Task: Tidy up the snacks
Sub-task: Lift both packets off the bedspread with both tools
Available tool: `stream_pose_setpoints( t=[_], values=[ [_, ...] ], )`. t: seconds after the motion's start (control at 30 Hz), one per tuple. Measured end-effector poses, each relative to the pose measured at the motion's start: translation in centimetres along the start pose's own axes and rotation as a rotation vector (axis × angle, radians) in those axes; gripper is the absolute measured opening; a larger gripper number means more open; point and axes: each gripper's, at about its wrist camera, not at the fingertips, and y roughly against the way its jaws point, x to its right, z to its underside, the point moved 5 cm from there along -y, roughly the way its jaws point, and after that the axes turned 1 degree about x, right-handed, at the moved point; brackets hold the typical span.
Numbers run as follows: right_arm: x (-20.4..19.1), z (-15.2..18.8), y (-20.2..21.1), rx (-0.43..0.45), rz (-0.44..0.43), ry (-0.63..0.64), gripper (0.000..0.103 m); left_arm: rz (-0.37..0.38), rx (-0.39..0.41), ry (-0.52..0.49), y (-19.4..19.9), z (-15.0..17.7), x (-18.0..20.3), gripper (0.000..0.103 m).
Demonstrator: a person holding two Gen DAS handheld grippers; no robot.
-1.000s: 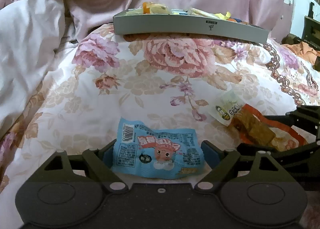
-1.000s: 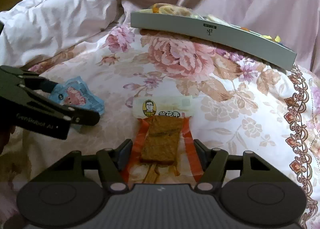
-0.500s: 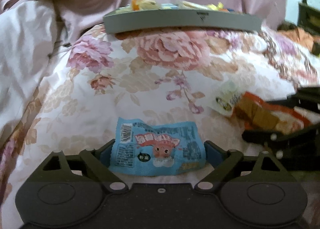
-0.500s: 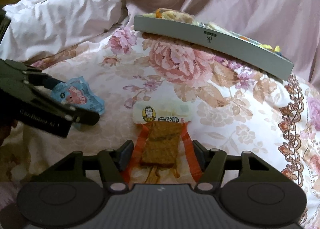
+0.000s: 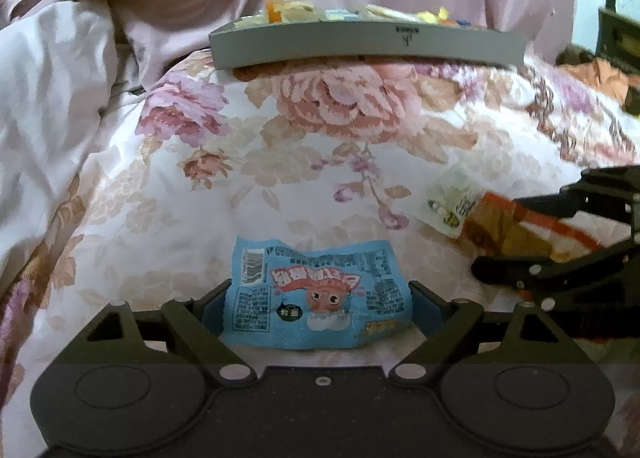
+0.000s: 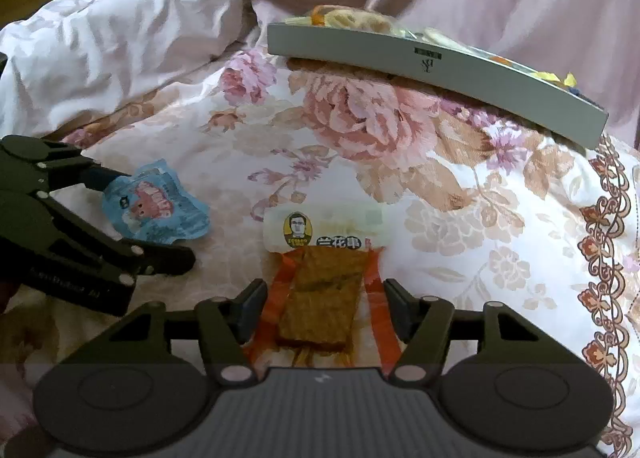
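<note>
My left gripper (image 5: 318,304) is shut on a blue snack packet (image 5: 316,294) with a cartoon face, held just above the floral bedspread; the packet also shows in the right wrist view (image 6: 154,208). My right gripper (image 6: 325,308) is shut on an orange-and-clear packet of brown tofu strips (image 6: 320,298), which shows at the right in the left wrist view (image 5: 508,230). A grey tray (image 5: 368,44) holding several snacks sits further back on the bed; it also shows in the right wrist view (image 6: 436,74).
A floral bedspread (image 5: 320,162) covers the bed. A crumpled pink quilt (image 5: 60,106) rises at the left and behind the tray. Dark furniture (image 5: 618,42) stands at the far right.
Both grippers have lifted a little with their packets and moved toward the tray, which now looks nearer. The two packets stay gripped.
</note>
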Motion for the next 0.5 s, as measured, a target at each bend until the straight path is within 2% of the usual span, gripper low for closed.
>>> stream_pose_setpoints(
  t=[0.07, 0.1, 0.2, 0.33, 0.5],
  values=[
    [-0.3, -0.1, 0.3, 0.02, 0.005, 0.038, 0.061, 0.014, 0.013, 0.038, 0.1, -0.1, -0.3, 0.089],
    [-0.7, -0.2, 0.6, 0.039, 0.009, 0.069, 0.054, 0.018, 0.015, 0.054, 0.1, -0.2, -0.4, 0.089],
    [-1.5, -0.1, 0.8, 0.046, 0.025, 0.136, 0.054, 0.024, 0.027, 0.076, 0.3, -0.2, -0.5, 0.088],
    [-0.9, -0.1, 1.0, 0.045, 0.01, 0.079, 0.054, 0.055, 0.055, 0.133, 0.6, -0.5, -0.8, 0.088],
    [-0.7, -0.1, 1.5, 0.055, 0.013, 0.077, 0.053, 0.071, 0.096, 0.167, 1.1, -0.9, -0.9, 0.088]
  ],
)
